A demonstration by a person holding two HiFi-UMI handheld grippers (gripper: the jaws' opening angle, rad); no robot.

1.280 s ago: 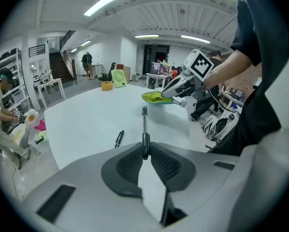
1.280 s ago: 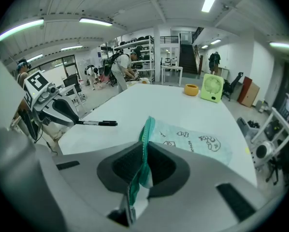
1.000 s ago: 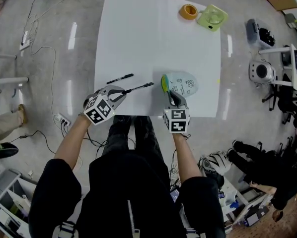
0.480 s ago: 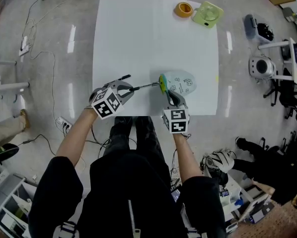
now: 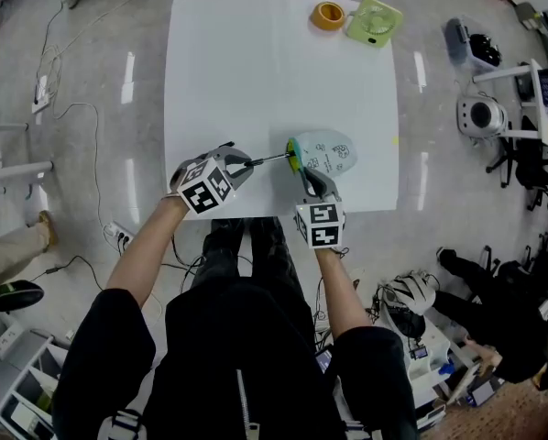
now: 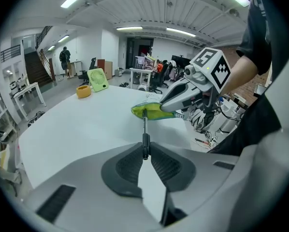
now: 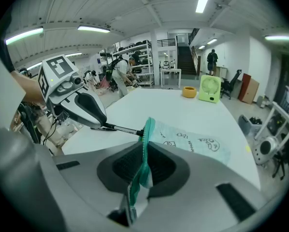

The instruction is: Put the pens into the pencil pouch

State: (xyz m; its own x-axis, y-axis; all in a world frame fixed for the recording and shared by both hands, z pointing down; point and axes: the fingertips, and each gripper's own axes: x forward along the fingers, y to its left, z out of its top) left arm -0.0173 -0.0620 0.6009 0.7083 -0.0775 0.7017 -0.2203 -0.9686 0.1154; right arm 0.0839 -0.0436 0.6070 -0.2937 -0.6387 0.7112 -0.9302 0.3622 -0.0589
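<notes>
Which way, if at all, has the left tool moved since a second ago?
Yes. The left tool has moved toward the pencil pouch; its pen tip now reaches the pouch's mouth.

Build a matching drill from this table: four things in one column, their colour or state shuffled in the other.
1 pen
2 pencil pouch
3 tape roll
4 fan

A light green, near the table's far corner
B clamped in the left gripper
C orange-yellow ring
D edge pinched by the right gripper

Pairs: 1-B, 2-D, 3-C, 4-A
</notes>
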